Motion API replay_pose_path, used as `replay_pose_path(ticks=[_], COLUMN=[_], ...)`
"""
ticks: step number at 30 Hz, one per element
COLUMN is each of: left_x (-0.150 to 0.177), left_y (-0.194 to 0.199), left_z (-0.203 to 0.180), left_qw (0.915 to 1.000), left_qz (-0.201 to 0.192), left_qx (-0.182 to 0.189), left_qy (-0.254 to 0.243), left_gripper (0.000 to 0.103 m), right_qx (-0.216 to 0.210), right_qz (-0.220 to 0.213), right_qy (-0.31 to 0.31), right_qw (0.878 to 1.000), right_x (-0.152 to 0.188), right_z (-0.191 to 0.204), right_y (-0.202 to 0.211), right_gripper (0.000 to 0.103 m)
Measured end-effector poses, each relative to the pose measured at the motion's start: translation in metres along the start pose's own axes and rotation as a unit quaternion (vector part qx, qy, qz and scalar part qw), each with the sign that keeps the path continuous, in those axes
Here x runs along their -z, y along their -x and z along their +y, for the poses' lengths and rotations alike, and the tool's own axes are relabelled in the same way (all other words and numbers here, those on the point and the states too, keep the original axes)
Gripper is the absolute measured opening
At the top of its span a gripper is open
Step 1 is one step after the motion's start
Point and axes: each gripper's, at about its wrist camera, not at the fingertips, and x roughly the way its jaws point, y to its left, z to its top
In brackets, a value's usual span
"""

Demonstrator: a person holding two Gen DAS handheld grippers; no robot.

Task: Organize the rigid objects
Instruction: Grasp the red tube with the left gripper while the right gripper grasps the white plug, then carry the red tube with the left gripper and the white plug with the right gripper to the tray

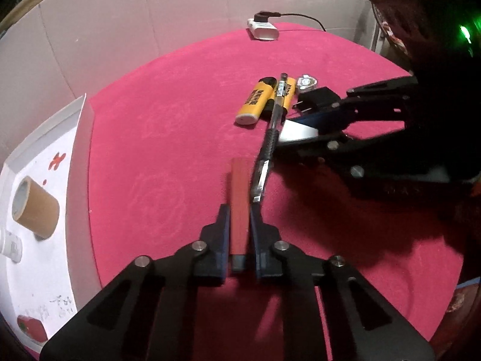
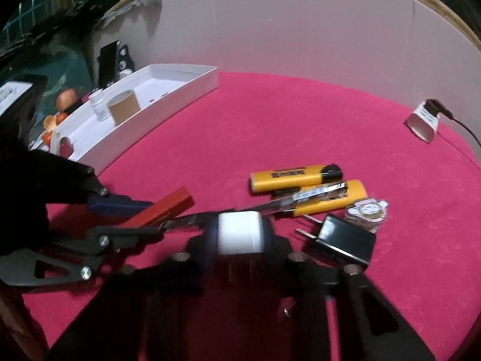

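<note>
My left gripper (image 1: pixel 239 210) is shut on a flat red stick (image 1: pixel 239 198), held just above the pink table; it also shows in the right wrist view (image 2: pixel 163 206). My right gripper (image 2: pixel 239 228) is shut on a white cube-shaped plug (image 2: pixel 239 233); it shows in the left wrist view (image 1: pixel 300 131) beside a black-and-clear pen (image 1: pixel 272 126). Two yellow lighters (image 2: pixel 296 177) (image 2: pixel 327 198), a black charger plug (image 2: pixel 345 240) and a cartoon badge (image 2: pixel 368 210) lie on the cloth. The pen (image 2: pixel 300 200) lies across one lighter.
A white tray (image 2: pixel 168 102) at the table's left holds a brown tape roll (image 1: pixel 34 206), a white bottle (image 2: pixel 100 106) and a red item (image 1: pixel 31 329). A white power bank with cable (image 1: pixel 264 30) lies at the far edge. A pale wall surrounds the round table.
</note>
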Motion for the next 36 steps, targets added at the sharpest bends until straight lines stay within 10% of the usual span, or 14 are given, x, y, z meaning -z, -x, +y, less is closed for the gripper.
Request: replay_pose_path(ticks=[18, 36], left_x=[-0.005, 0.02], left_y=[0.072, 0.143], left_z=[0.017, 0.109], left_qw=[0.9937, 0.9669], left_qz=[-0.096, -0.176], left_qx=[-0.025, -0.101], left_qy=[0.051, 0.154], left_gripper=[0.012, 0.012], right_qx=[-0.002, -0.007], right_qz=[-0.112, -0.126], right_qy=[-0.05, 0.018], right_qw=[0.992, 0.992], right_x=[-0.013, -0.071], right_z=[0.012, 0.071], right_y=[0.073, 0.065], right_gripper=[0.026, 0.026])
